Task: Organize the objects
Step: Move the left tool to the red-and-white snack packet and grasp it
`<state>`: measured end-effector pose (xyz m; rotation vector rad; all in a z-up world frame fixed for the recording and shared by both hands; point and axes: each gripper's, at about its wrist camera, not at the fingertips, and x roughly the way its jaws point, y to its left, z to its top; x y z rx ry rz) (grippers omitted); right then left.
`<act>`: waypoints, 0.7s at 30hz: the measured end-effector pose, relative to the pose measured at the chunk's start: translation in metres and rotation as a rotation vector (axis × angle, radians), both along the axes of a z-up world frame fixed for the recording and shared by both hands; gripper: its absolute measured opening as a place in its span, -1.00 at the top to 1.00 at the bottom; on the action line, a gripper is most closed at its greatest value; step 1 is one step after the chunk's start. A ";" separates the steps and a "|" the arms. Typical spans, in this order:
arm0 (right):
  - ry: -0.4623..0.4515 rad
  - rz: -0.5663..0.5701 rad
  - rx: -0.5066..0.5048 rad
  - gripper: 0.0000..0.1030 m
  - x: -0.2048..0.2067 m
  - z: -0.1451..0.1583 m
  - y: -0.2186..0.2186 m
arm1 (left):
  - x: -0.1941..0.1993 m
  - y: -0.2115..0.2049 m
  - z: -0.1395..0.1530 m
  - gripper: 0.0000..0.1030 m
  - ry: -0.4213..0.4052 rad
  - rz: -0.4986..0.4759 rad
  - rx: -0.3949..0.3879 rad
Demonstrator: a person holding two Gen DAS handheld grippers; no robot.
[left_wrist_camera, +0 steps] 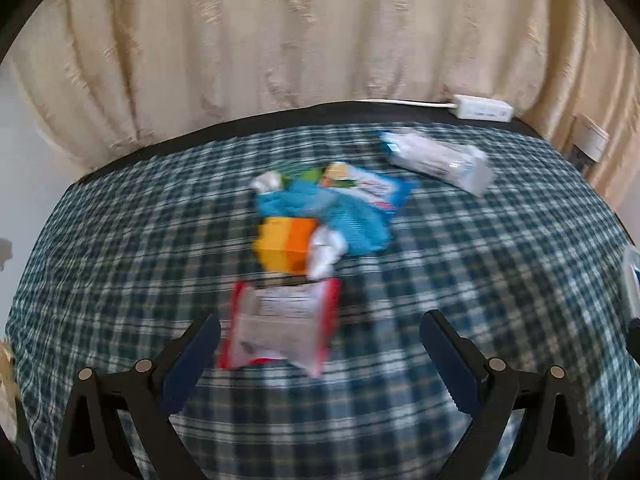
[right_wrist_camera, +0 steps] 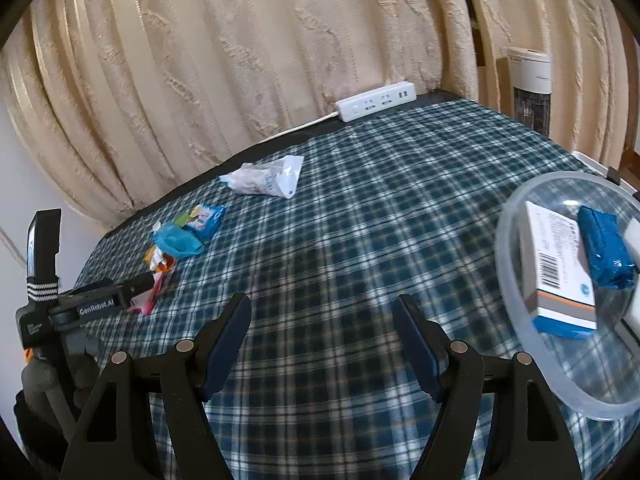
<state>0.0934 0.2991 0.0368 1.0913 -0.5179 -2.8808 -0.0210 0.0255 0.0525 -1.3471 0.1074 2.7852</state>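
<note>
In the left wrist view, my left gripper (left_wrist_camera: 320,332) is open, its fingers on either side of a red-and-white packet (left_wrist_camera: 280,328) lying on the plaid cloth. Behind the packet sit an orange-yellow block (left_wrist_camera: 286,248), a crumpled white wrapper (left_wrist_camera: 326,252), a blue pouch (left_wrist_camera: 340,212) and a blue-white snack packet (left_wrist_camera: 372,186). A white-blue tissue pack (left_wrist_camera: 438,160) lies farther back. My right gripper (right_wrist_camera: 322,320) is open and empty over bare cloth. A clear bowl (right_wrist_camera: 508,280) at the right holds a white-blue box (right_wrist_camera: 558,264) and a blue packet (right_wrist_camera: 604,248).
A white power strip (right_wrist_camera: 376,101) lies at the table's far edge against the beige curtain (right_wrist_camera: 240,60). A white appliance (right_wrist_camera: 530,88) stands behind the table at right. The left gripper's body (right_wrist_camera: 96,300) shows at the left of the right wrist view.
</note>
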 end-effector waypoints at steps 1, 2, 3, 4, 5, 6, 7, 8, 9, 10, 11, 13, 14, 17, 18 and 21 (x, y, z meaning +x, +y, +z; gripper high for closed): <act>-0.002 0.004 0.000 -0.45 -0.001 0.000 -0.002 | -0.002 -0.005 -0.001 -0.98 -0.003 0.012 0.002; -0.003 0.008 0.000 -0.45 -0.003 0.000 -0.004 | -0.003 -0.010 -0.003 -0.98 -0.007 0.024 0.003; -0.005 0.013 0.000 -0.45 -0.004 -0.001 -0.006 | -0.005 -0.014 -0.004 -0.98 -0.011 0.035 0.003; -0.007 0.017 0.000 -0.45 -0.005 -0.001 -0.007 | -0.006 -0.018 -0.006 -0.98 -0.015 0.044 0.003; -0.009 0.021 0.001 -0.45 -0.007 -0.002 -0.009 | -0.008 -0.021 -0.008 -0.98 -0.020 0.052 0.005; -0.011 0.025 0.002 -0.45 -0.008 -0.002 -0.011 | -0.009 -0.025 -0.010 -0.98 -0.025 0.057 0.006; -0.012 0.029 0.003 -0.45 -0.009 -0.002 -0.013 | -0.010 -0.027 -0.012 -0.98 -0.028 0.062 0.008; -0.014 0.033 0.004 -0.45 -0.011 -0.002 -0.014 | -0.010 -0.029 -0.014 -0.98 -0.032 0.066 0.010; -0.016 0.038 0.005 -0.45 -0.013 -0.002 -0.017 | -0.011 -0.030 -0.015 -0.98 -0.036 0.068 0.011; -0.017 0.042 0.007 -0.45 -0.014 -0.003 -0.019 | -0.012 -0.031 -0.017 -0.98 -0.040 0.069 0.011; -0.018 0.046 0.008 -0.45 -0.016 -0.003 -0.020 | -0.014 -0.031 -0.018 -0.98 -0.043 0.069 0.012; -0.019 0.054 0.010 -0.45 -0.018 -0.003 -0.023 | -0.015 -0.032 -0.021 -0.97 -0.048 0.066 0.010; -0.021 0.057 0.010 -0.45 -0.019 -0.004 -0.024 | -0.016 -0.032 -0.022 -0.98 -0.050 0.065 0.010; -0.026 0.064 0.010 -0.45 -0.023 -0.005 -0.027 | -0.019 -0.032 -0.026 -0.98 -0.061 0.060 0.016; -0.028 0.067 0.010 -0.45 -0.024 -0.005 -0.028 | -0.020 -0.032 -0.027 -0.98 -0.064 0.060 0.017; -0.032 0.074 0.012 -0.45 -0.027 -0.006 -0.030 | -0.022 -0.033 -0.029 -0.97 -0.069 0.060 0.021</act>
